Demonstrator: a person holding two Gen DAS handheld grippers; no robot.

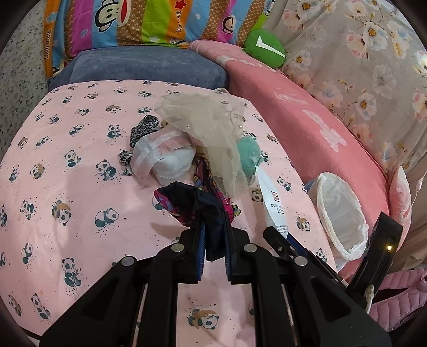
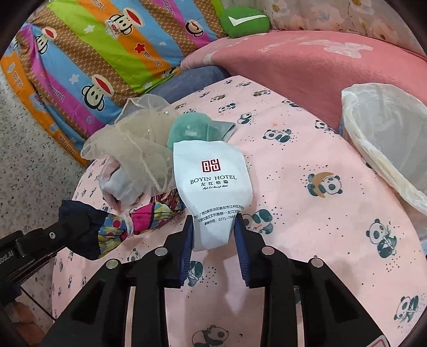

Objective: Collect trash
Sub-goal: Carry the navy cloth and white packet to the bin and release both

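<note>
White packet [image 2: 212, 186] printed "BOYIN HOTEL" under a red square logo, Chinese lines below, a partial number "0771-798" cut off by the pad. It lies on the panda-print pink sheet [image 2: 307, 213], lower end between the right gripper [image 2: 213, 235] pads; pads sit at both edges, jaws narrowed around it, real squeeze hard to confirm. In the left wrist view the same packet [image 1: 272, 202] shows only "BO..." and tiny text, edge-on.

Left gripper [image 1: 214, 240] jaws nearly shut, pinching a dark navy cloth [image 1: 205, 213] with multicolour patterned fabric [image 1: 176, 208] attached; it trails left of the packet.

Striped monkey-print quilt [image 2: 106, 61] behind the packet reads "Paul Frank" repeatedly, partly warped by the lens. Green cushion [image 2: 245, 21] with a white tick mark, far behind packet.

Just left of and behind the packet: beige mesh tulle [image 2: 133, 152], teal fabric lump [image 2: 194, 128] partly under the packet, white and pink cloth bundle [image 1: 162, 157], leopard-print piece [image 1: 144, 128] mostly hidden. The pile overlaps; individual items hard to separate.

Right of the packet: bin with white plastic liner [image 2: 387, 138], mouth open, cut off by the frame edge, resting against the pink blanket [image 2: 307, 61]. Blue-grey pillow [image 1: 144, 66] behind the pile. Floral grey fabric [image 1: 360, 66] further right.
</note>
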